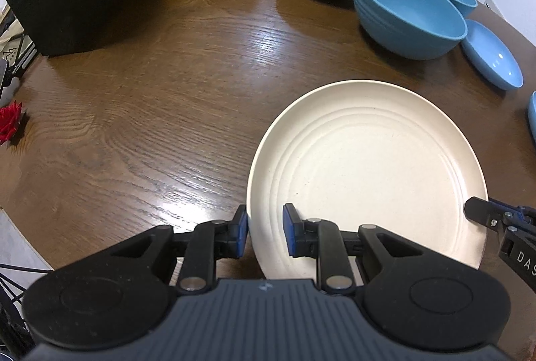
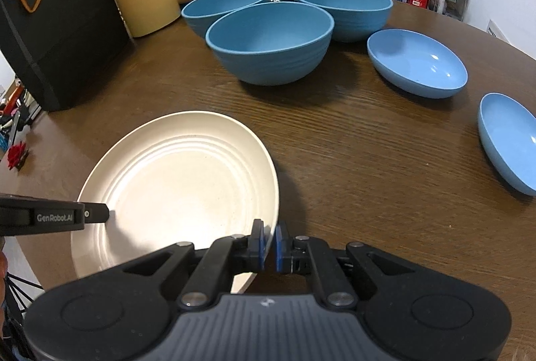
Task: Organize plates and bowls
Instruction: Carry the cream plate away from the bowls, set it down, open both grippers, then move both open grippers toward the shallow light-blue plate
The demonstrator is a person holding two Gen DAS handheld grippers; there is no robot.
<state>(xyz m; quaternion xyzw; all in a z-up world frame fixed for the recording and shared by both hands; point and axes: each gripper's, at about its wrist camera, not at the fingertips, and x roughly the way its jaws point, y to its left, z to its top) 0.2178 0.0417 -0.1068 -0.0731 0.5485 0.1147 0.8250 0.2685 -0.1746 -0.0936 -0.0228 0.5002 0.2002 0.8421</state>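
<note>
Holding the cream plate [image 1: 365, 170] by opposite rims, I have both grippers on it above the wooden table [image 1: 150, 113]. My left gripper [image 1: 265, 232] has its jaws narrow, straddling the plate's left rim, one blue pad outside and one on the inner face; whether both pads press I cannot tell. My right gripper [image 2: 268, 243] is closed tight on the right rim. The plate looks tilted and lifted off the wood, though I can't be sure of the gap. What matters next, I judge, is where it goes: three deep blue bowls [image 2: 269, 42] sit beyond the plate, and two shallow blue dishes [image 2: 417, 61] lie to its right, nearer my right hand.
</note>
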